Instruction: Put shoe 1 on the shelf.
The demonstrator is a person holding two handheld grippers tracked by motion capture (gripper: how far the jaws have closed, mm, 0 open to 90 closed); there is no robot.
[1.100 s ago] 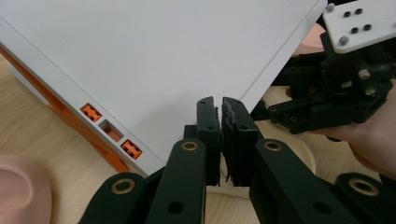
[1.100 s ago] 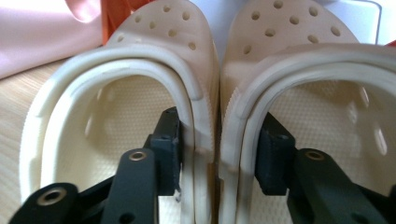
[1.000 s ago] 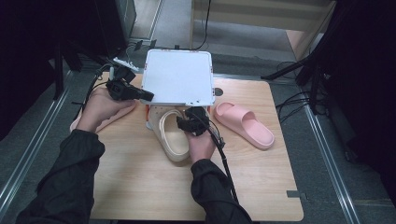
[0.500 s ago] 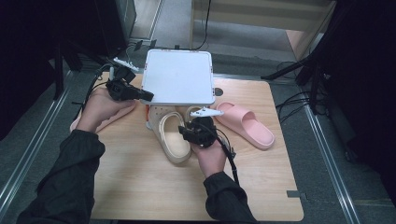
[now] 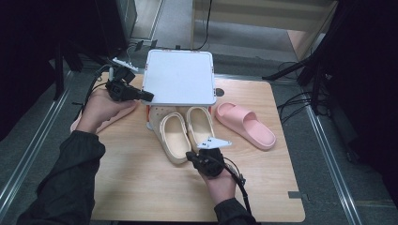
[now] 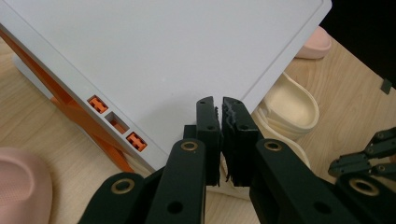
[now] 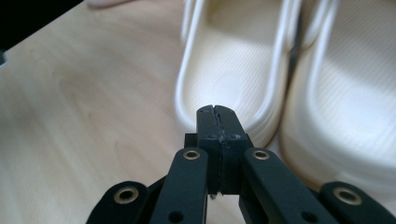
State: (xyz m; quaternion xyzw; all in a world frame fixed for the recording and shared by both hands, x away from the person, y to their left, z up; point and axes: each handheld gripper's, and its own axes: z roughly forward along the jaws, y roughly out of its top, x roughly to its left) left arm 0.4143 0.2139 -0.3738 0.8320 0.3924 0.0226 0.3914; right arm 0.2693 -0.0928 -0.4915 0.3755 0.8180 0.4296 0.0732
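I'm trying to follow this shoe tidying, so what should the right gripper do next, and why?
Probably nudge the cream slippers forward under the white lid. The right gripper has just been closing and now sits shut with nothing between its jaws, right at the heel of one slipper. The left gripper is shut on the lid's edge, holding it tilted above the slippers' toes, so a push looks likeliest.

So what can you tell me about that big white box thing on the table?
The white box is square with rounded corners and a flat, plain top that looks like smooth plastic. It stands at the table's far edge. Its side shows small orange clips and an orange frame underneath. The front looks lifted, and the toes of the cream slippers tuck under it. The left gripper, shut, sits at its left front corner; whether it touches, I cannot tell.
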